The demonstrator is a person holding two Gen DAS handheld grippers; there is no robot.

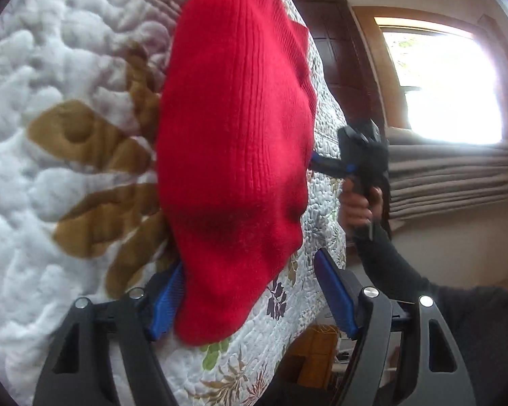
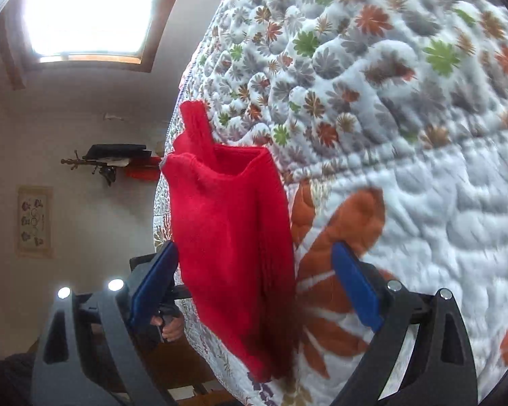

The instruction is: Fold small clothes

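Both my grippers are wide apart at the jaws and holding nothing: the left gripper (image 1: 250, 299) has the near end of the red sweater (image 1: 237, 135) sitting between its blue pads without being pinched, and the right gripper (image 2: 254, 284) straddles the other end the same way. The sweater lies flat on the quilt (image 1: 50, 169) of the bed, near its edge, already looking like a narrow, doubled-over bundle, so I'd judge the sides are in and at least one more fold, end to end, is left. From the left view I can see my right hand (image 1: 357, 208) on its handle beyond the sweater, plus the window (image 1: 447, 84). The right view gives me what that one hides: a strap or sleeve end (image 2: 194, 121) sticking up past the open neck edge, which wants tucking in.
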